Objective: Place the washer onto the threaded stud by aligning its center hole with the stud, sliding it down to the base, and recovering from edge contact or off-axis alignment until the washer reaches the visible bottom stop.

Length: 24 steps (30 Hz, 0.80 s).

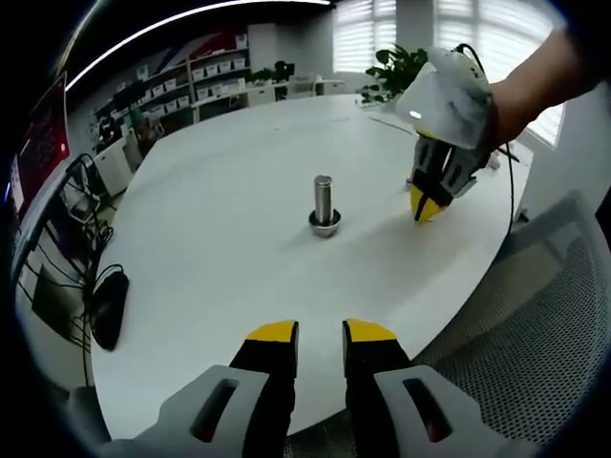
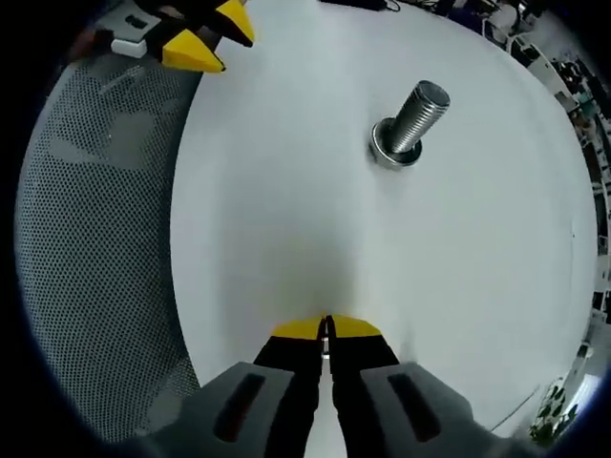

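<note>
The threaded stud (image 1: 324, 197) stands upright on its round base on the white table (image 1: 220, 239), a little ahead of my left gripper (image 1: 320, 331), which is open with nothing between its jaws. To the right of the stud, a hand holds my right gripper (image 1: 423, 212) tip-down at the table top. In the right gripper view that gripper (image 2: 327, 330) is shut, with a thin pale metal sliver, the washer (image 2: 326, 347) seen edge-on, pinched between the jaws. The stud (image 2: 412, 119) lies ahead and to the right, well apart from the tips. The left gripper (image 2: 208, 43) shows at the top left.
A grey mesh chair (image 2: 95, 239) stands against the table's near edge. A black object (image 1: 108, 307) lies off the table's left side. Shelves, desks and a plant (image 1: 396, 69) stand far behind. A cable (image 1: 506, 162) runs along the right edge.
</note>
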Motion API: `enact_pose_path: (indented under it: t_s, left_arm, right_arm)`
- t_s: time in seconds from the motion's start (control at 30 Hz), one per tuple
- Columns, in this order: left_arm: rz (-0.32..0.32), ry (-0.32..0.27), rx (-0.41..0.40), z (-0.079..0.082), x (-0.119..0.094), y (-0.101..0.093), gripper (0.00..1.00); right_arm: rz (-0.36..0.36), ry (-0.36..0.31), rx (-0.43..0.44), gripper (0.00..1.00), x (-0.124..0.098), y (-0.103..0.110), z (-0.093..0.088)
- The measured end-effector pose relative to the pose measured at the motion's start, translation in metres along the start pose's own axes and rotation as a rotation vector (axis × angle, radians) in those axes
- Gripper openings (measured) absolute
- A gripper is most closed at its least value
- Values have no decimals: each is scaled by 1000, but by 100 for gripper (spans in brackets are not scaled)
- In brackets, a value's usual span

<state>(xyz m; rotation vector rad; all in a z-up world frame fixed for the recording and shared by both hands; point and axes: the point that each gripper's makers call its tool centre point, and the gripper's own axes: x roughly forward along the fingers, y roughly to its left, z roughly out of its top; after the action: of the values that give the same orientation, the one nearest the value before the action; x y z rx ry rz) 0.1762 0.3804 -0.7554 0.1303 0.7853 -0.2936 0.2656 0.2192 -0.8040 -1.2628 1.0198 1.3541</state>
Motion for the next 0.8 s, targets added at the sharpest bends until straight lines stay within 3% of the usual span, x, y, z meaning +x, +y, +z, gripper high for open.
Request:
enact_pose_path:
  t_s: [0.2,0.57,0.7,0.8]
  left_arm:
    - [-2,6,1,-1,1,0,16]
    - [1,10,2,-2,1,0,16]
    - [2,6,-1,-2,1,1,16]
    - [5,6,0,-1,0,1,16]
  right_arm:
    - [26,-50,70,5,-2,0,-2]
    - [29,-118,52,5,-1,0,-2]
    - [55,-138,79,9,-3,3,-1]
    - [10,-140,73,15,-5,-2,-4]
